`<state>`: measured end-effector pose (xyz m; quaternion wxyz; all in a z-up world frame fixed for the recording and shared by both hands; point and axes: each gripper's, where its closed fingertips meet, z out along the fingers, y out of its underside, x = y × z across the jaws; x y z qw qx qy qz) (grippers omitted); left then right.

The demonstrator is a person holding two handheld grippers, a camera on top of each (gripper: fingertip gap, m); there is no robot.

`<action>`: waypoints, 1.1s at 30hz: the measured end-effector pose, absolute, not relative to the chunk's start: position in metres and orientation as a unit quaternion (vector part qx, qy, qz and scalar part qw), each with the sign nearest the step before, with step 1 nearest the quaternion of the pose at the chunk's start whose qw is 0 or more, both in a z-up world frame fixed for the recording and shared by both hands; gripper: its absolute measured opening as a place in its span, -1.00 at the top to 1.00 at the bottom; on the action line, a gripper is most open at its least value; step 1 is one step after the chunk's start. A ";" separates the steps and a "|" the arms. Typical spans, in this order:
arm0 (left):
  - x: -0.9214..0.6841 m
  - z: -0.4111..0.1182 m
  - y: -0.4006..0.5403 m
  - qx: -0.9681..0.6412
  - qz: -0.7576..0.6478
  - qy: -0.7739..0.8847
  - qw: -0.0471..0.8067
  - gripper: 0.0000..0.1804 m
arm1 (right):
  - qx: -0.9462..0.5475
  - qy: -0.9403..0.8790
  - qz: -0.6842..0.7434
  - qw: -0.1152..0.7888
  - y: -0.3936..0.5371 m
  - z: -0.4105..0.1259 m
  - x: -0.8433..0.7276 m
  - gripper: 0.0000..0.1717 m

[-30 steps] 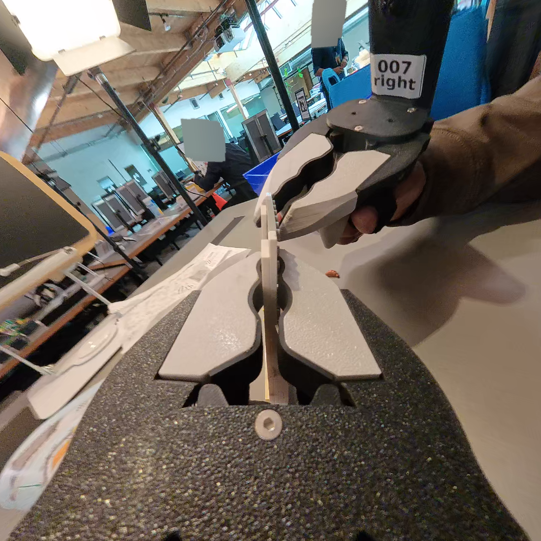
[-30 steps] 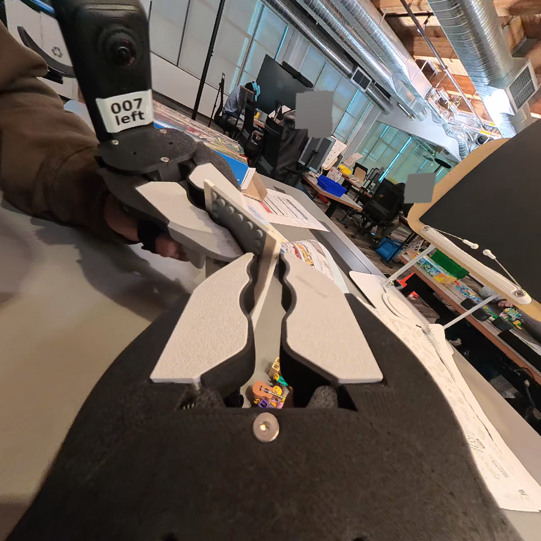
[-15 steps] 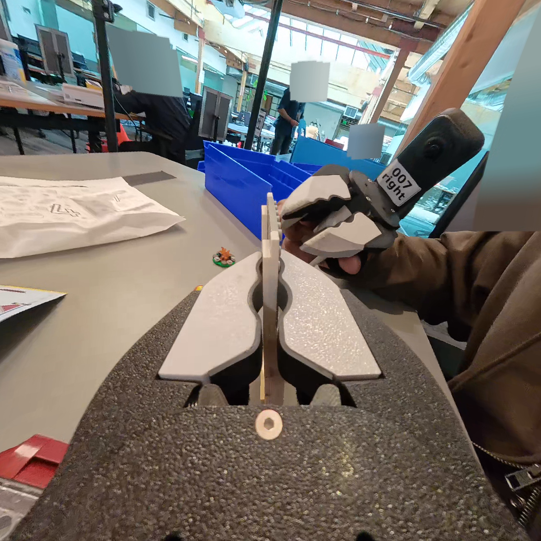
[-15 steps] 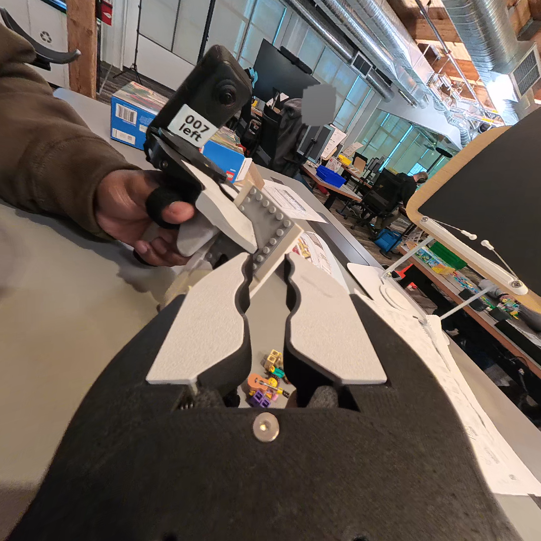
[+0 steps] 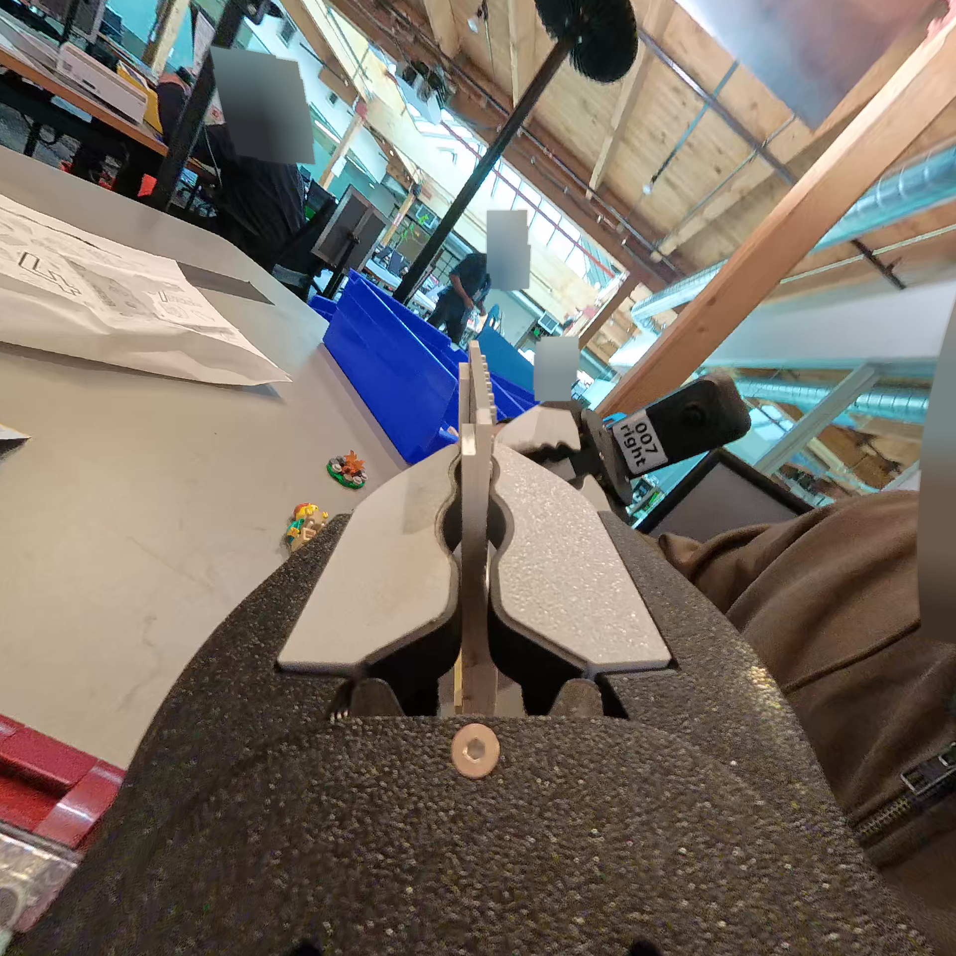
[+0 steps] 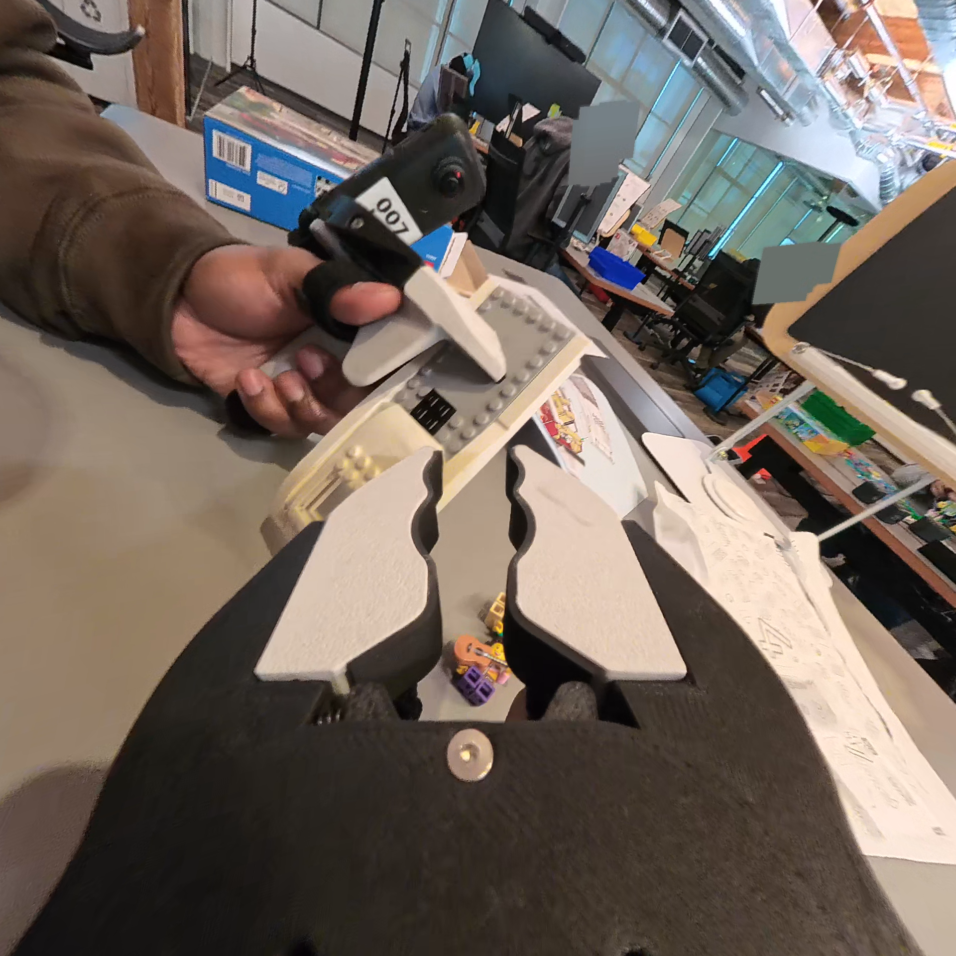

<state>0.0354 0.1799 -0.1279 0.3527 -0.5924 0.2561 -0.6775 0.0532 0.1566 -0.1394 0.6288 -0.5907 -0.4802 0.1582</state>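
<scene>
On the grey surface (image 5: 155, 517) lie white printed paper sheets (image 5: 103, 305), a small green-based brick campfire model (image 5: 347, 469), and a tiny toy figure (image 5: 305, 525). Blue plastic bins (image 5: 393, 362) stand beyond, and a blue cardboard box (image 6: 258, 160).

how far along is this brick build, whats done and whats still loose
Done: a cream brick assembly topped by a grey studded plate is already joined. In hand: the left gripper is clamped on that plate edge-on, holding it above the table; the right gripper is open beside it, gripping nothing. Left: loose pieces remain, a campfire piece, a small figure, and coloured bits.
</scene>
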 end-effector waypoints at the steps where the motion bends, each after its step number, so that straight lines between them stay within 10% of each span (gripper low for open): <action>1: 0.034 -0.127 0.182 -0.592 -0.682 0.246 0.353 0.96 | -0.594 -0.484 0.161 0.622 0.156 -0.143 0.052 0.73; 33: 0.001 -0.089 0.201 -0.493 -0.757 0.170 0.394 0.94 | -0.628 -0.524 0.179 0.546 0.149 -0.172 0.045 0.70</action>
